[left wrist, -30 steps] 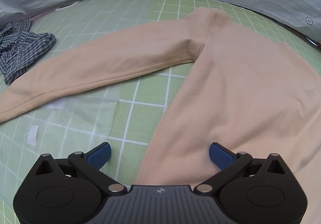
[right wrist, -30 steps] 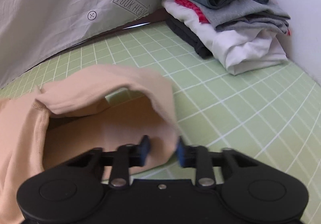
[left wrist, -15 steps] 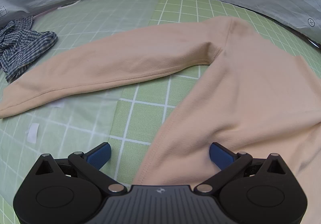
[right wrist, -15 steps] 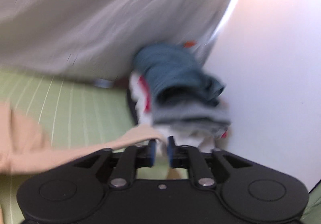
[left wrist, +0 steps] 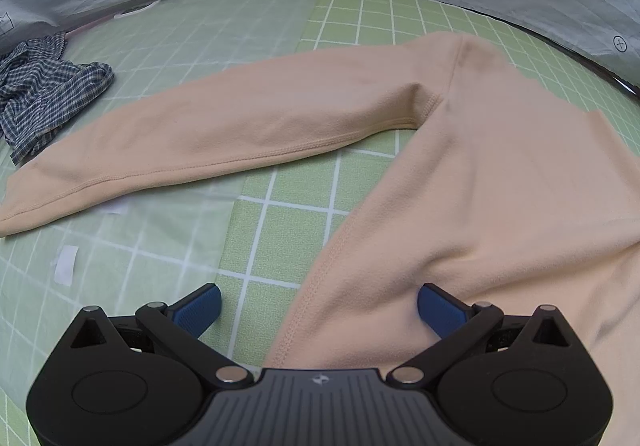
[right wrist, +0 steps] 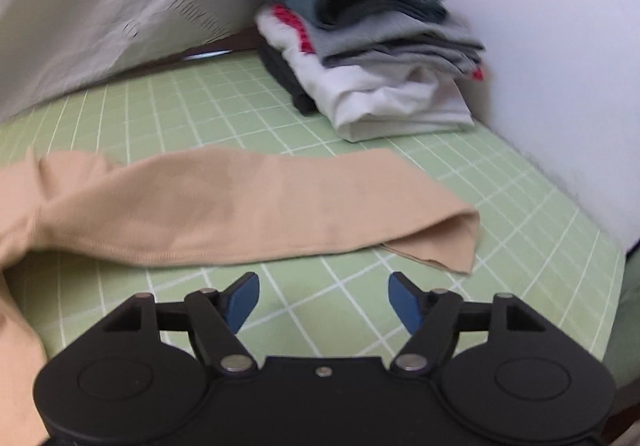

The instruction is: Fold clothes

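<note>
Peach shirt point(left wrist: 500, 174) cut off at right edge.

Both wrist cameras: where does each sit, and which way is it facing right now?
Left wrist: on the left gripper, angled down at the peach top's body, one sleeve and a plaid garment; open blue fingers show.
Right wrist: on the right gripper, facing the other sleeve and the folded pile; jaws just opened, nothing between.
Shared: peach top, green grid mat.

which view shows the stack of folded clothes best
The right wrist view. The stack of folded clothes sits whole at the far end of the green mat, though slightly blurred. The left wrist view shows none of it, only the peach top and a crumpled plaid garment.
</note>
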A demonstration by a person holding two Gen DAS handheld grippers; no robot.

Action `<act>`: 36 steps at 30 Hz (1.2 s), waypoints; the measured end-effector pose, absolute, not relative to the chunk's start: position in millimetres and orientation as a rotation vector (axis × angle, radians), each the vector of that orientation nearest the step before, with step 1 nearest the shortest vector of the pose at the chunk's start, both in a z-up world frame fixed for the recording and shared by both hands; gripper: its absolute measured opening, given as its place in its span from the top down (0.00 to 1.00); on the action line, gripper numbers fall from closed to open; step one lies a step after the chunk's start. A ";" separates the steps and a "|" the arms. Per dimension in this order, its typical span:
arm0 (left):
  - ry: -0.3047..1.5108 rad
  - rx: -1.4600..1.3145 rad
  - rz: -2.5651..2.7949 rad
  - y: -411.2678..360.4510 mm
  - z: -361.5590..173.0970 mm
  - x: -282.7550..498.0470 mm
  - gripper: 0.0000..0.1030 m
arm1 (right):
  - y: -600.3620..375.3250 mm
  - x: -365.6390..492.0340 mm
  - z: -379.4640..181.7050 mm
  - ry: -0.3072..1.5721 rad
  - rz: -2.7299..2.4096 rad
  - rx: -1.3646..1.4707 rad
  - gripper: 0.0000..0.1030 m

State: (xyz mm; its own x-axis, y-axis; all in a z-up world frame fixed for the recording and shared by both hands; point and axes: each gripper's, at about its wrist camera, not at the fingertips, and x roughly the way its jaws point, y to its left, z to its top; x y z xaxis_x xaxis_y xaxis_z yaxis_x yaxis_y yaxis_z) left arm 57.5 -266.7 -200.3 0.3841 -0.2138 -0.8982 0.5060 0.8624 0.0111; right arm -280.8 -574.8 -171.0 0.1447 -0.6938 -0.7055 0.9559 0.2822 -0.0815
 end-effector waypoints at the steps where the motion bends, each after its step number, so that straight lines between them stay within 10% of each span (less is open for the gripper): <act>1: 1.088 0.306 -0.467 -267.1 -200.3 57.7 0.00 | -577.1 -282.2 -169.0 0.704 -1.244 0.462 0.29; 15: 0.987 0.240 -0.553 -298.9 -152.5 116.5 0.05 | -623.1 -178.2 -138.8 0.668 -0.969 0.322 0.01; 22: 0.946 0.314 -0.794 -383.0 -156.0 171.3 0.11 | -645.6 -85.5 -158.9 0.831 -0.637 0.305 0.37; 28: 0.942 0.383 -0.926 -443.8 -184.9 201.9 0.12 | -652.2 -54.8 -174.4 0.878 -0.522 0.278 0.31; 32: 0.941 0.396 -0.991 -459.5 -202.2 209.6 0.35 | -652.4 -50.7 -178.4 0.920 -0.477 0.260 0.46; 34: 0.893 0.397 -1.000 -457.5 -203.4 205.5 0.62 | -654.8 -52.3 -176.4 0.910 -0.454 0.288 0.78; 35: 0.888 0.382 -1.003 -454.1 -203.0 206.1 0.92 | -656.1 -52.2 -175.3 0.908 -0.439 0.299 0.90; 36: 0.883 0.367 -1.006 -450.7 -202.7 206.8 0.92 | -657.0 -49.8 -173.1 0.901 -0.432 0.292 0.90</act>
